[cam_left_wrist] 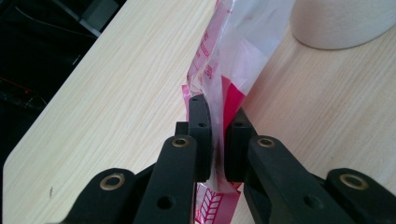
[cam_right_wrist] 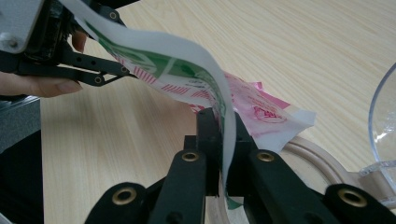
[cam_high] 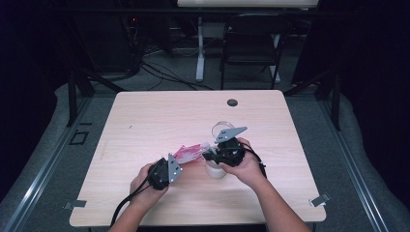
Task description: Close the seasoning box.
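- Two grippers pinch one pink packet (cam_high: 189,153), stretched between them above the table (cam_high: 145,121).
- Left gripper (cam_left_wrist: 215,135): jaws clamped on one end.
- Right gripper (cam_right_wrist: 221,135): jaws clamped on the other end, over a pale cup (cam_high: 215,170).

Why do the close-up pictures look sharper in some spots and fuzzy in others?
Left gripper view: the packet near the tool is crisp, the cup behind is soft. Right gripper view: the clear lid at the edge blurs. High view: table brightly lit, surroundings dark.
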